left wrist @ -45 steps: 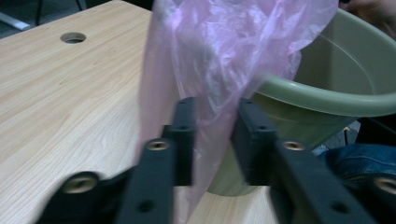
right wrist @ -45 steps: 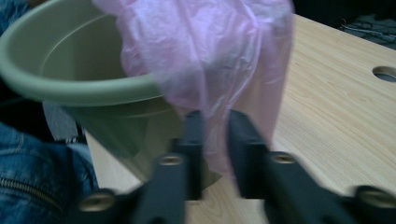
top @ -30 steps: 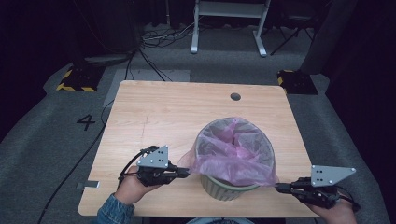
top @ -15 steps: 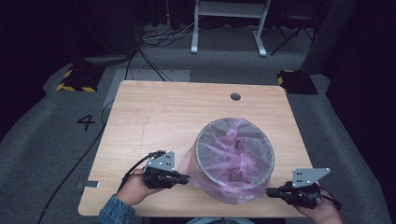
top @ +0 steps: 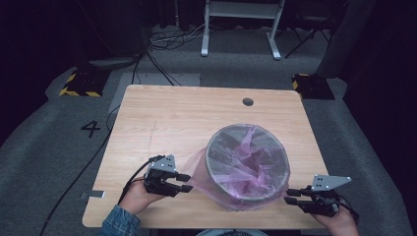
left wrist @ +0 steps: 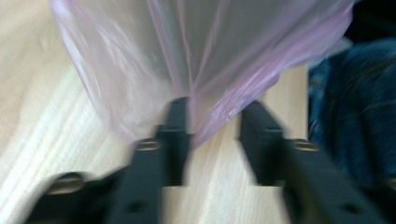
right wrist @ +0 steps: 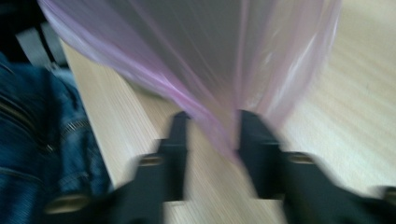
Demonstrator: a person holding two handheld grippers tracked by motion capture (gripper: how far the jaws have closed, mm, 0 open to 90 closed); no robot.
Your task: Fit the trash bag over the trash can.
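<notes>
Wooden table (top: pixel 172 123) across the middle of the high view, with a small round hole (top: pixel 248 102) near its far edge. Round grey bin (top: pixel 247 159) standing upright on the table's near right part, lined with a thin pink bag (top: pixel 246 164) whose edge is folded out over the rim and hangs down the outside wall. Left gripper (top: pixel 183 182) just left of the bin, low over the table, jaws pointing toward it and apart, having just been opening; in the left gripper view (left wrist: pixel 212 123), blurred, a fold of the pink film lies between the jaws and against the left one, no longer pinched. Right gripper (top: pixel 291 196) at the bin's near right, over the table's front edge, jaws also parted after just opening; in the right gripper view (right wrist: pixel 212 135) the bag's hem hangs between them, close to the right jaw, released. Blue denim sleeve (top: pixel 118 222) at the left wrist.
</notes>
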